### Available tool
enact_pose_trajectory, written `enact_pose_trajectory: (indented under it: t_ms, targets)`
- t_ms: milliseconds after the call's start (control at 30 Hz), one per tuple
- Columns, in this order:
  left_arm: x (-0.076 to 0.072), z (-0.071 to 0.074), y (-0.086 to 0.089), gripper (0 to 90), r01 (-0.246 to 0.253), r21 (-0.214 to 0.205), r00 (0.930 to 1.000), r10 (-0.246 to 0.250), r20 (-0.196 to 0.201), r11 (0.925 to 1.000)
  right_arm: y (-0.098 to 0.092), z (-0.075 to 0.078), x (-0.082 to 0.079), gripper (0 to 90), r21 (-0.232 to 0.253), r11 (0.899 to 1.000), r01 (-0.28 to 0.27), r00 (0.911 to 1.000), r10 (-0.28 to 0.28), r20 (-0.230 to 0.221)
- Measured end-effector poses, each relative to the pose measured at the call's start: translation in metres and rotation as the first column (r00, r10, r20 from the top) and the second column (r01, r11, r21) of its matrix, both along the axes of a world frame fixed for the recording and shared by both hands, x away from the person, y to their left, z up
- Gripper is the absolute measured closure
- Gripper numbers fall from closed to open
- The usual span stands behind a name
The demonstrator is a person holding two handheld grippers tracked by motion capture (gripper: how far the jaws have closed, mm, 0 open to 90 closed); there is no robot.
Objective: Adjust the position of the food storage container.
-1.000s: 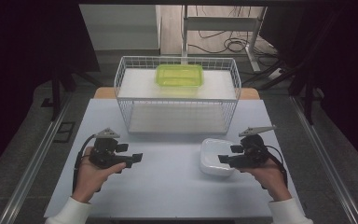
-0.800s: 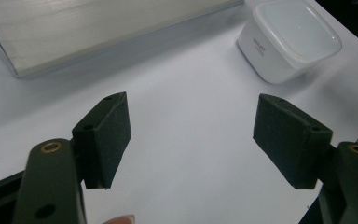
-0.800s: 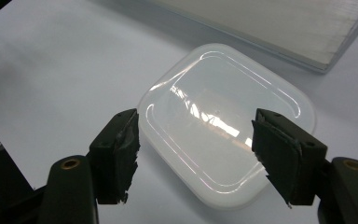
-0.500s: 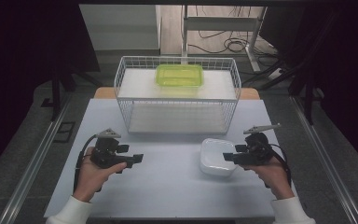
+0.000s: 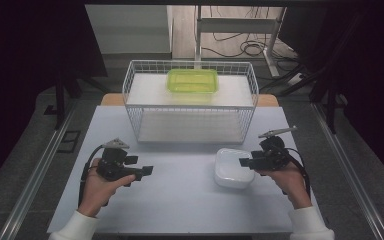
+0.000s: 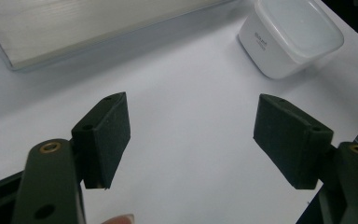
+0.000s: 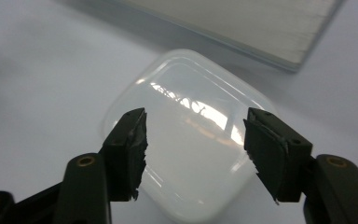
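Behind white box (image 5: 233, 168), wire basket (image 5: 190, 102), green lid (image 5: 192, 80)

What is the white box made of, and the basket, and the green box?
White box: probably cloudy plastic, since its lid shines glossy. Basket: thin white wires crossing in a grid, likely coated metal. Green box: see-through glowing green, probably plastic.

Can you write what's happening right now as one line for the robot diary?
left gripper: open, empty | right gripper: open, over white container | green container: on wire basket
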State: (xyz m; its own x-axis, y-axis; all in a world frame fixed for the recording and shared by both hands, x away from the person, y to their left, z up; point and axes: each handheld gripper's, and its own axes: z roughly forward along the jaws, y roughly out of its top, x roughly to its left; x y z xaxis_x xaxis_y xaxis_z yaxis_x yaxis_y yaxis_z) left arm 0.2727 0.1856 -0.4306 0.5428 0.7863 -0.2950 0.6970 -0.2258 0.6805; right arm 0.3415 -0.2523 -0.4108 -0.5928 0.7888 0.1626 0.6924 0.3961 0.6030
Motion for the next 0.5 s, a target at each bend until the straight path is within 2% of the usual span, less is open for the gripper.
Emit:
enact_pose_trajectory:
  t_ms: [100, 133, 233, 333, 500]
  targets:
    - [0.0, 0.0, 0.0, 26.4, 0.001, 0.003, 1.0, -0.001, -0.002, 1.0, -0.009, -0.001, 0.002, 46.1, -0.029, 0.999, 0.038, 0.9993, -0.038, 0.003]
    - [0.001, 0.0, 0.0, 26.4, 0.0, 0.002, 1.0, 0.0, -0.003, 1.0, -0.018, -0.002, 0.004, 53.1, -0.031, 0.997, 0.07, 0.9976, -0.07, 0.002]
    - [0.001, -0.001, 0.0, 26.4, -0.001, 0.005, 1.0, 0.001, -0.003, 1.0, -0.03, -0.004, 0.007, 60.7, -0.029, 0.994, 0.108, 0.9941, -0.108, -0.003]
    - [0.002, -0.003, 0.0, 26.4, 0.001, 0.01, 0.9999, -0.001, -0.012, 0.9999, -0.038, -0.009, 0.012, 66.2, -0.046, 0.991, 0.123, 0.992, -0.124, -0.025]
    - [0.003, -0.004, 0.0, 26.5, 0.002, 0.018, 0.9997, -0.001, -0.024, 0.9998, -0.047, -0.019, 0.021, 70.0, -0.087, 0.986, 0.142, 0.9859, -0.149, -0.076]
